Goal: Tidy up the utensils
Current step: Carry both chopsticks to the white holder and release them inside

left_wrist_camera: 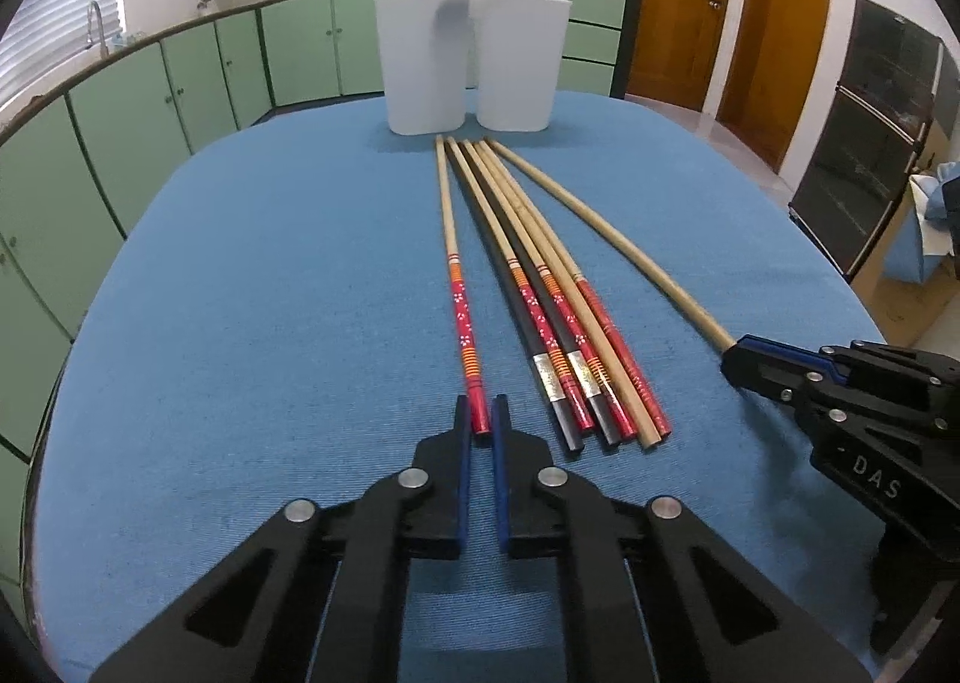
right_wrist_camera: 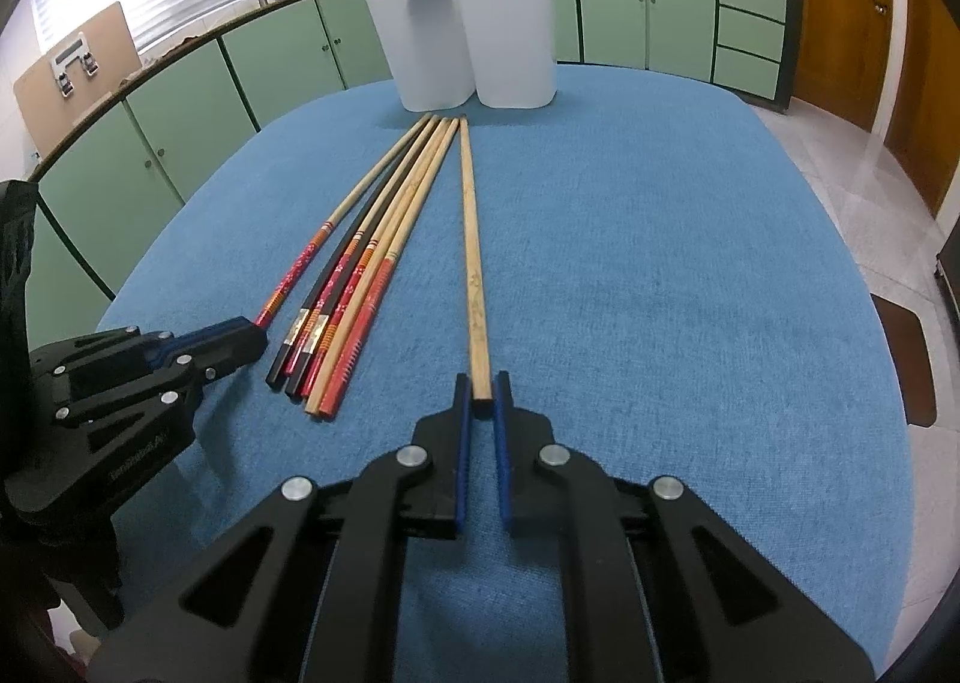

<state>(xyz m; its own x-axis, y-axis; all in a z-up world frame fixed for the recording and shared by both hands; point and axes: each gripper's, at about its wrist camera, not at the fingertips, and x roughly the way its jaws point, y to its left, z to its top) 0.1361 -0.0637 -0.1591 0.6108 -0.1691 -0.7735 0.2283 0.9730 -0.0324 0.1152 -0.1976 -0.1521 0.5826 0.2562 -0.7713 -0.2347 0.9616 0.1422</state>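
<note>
Gripping one chopstick each, both tools rest on a blue tabletop (left_wrist_camera: 240,323): left gripper (left_wrist_camera: 481,413) jaws clenched on a red-handled chopstick (left_wrist_camera: 459,293), right gripper (right_wrist_camera: 482,390) on a plain wooden chopstick (right_wrist_camera: 474,263) (five more chopsticks (left_wrist_camera: 540,275) between). Beyond stand two white containers (left_wrist_camera: 468,59).

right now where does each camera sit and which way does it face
Left wrist: on the left gripper, looking down its fingers across the blue table at the red-ended chopstick it pinches; the right gripper shows at right.
Right wrist: on the right gripper, looking along the plain chopstick it pinches; the left gripper shows at left.
Shared: chopstick bundle, two white bins, green cabinets.
</note>
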